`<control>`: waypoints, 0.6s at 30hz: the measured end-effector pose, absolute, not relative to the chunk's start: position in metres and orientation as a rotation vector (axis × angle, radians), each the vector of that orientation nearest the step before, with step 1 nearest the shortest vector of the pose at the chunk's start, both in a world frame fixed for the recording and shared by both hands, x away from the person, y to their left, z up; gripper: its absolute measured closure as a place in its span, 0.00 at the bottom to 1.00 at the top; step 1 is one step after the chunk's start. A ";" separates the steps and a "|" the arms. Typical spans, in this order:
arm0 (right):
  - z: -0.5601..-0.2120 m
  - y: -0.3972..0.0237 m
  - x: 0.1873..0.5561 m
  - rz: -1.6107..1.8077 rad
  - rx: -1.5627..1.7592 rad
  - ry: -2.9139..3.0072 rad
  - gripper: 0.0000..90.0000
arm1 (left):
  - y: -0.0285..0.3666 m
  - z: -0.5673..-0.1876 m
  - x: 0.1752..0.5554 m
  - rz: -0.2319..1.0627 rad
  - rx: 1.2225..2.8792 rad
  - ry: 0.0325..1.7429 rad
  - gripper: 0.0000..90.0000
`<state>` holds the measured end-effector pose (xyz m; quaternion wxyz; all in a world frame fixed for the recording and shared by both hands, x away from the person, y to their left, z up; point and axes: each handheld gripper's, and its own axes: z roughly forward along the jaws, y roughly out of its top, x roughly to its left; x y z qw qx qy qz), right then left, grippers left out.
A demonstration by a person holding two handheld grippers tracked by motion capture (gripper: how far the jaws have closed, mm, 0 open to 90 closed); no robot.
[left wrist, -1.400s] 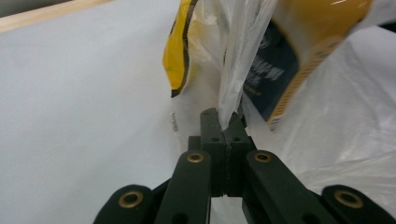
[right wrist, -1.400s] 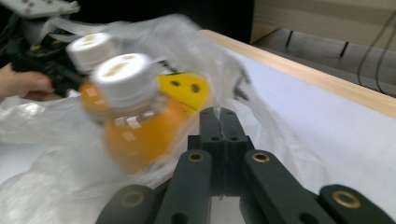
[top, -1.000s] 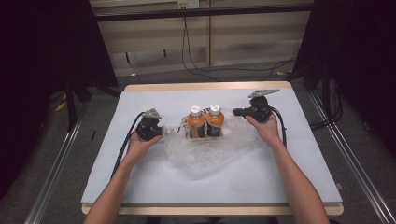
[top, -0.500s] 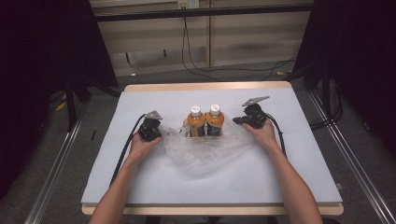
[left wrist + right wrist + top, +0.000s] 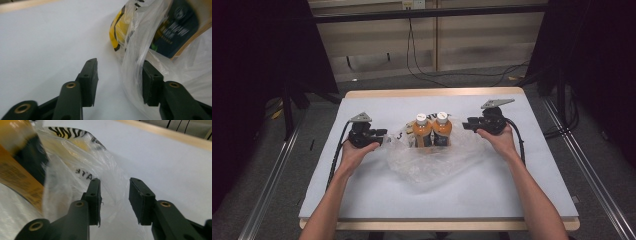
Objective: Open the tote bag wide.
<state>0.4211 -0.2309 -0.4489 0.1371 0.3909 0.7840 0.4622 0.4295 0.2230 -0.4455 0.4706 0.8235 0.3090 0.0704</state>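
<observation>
Two orange drink bottles (image 5: 422, 131) (image 5: 442, 129) with white caps stand side by side inside a crumpled clear plastic bag (image 5: 432, 165) on the white table. My left gripper (image 5: 382, 134) is at the bag's left edge and my right gripper (image 5: 466, 124) at its right edge. Both have just been opening and now stand open. In the left gripper view, loose film of the bag (image 5: 132, 50) hangs by the right jaw of my left gripper (image 5: 120, 62), unpinched. In the right gripper view, the bag's film (image 5: 75, 170) lies slack between the jaws of my right gripper (image 5: 115, 181).
The white tabletop (image 5: 412, 200) has a wooden rim and spreads wide on all sides of the bag. Black cables trail from each gripper along the person's forearms. Metal rails run along the floor on both sides of the table.
Both grippers went from shut on the bag's edges to open, letting the film go. The left hand shifted slightly outward, and the bag has slackened around the bottles.
</observation>
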 end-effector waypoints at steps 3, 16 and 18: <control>-0.435 -0.232 0.413 1.375 1.094 2.249 0.65 | 0.231 -0.433 0.425 0.193 1.976 0.745 0.55; -0.401 -0.220 0.384 1.464 0.926 2.319 0.82 | 0.234 -0.384 0.407 0.248 1.925 0.645 0.59; -0.402 -0.214 0.383 1.429 0.904 2.372 0.89 | 0.217 -0.379 0.405 0.228 1.968 0.586 0.65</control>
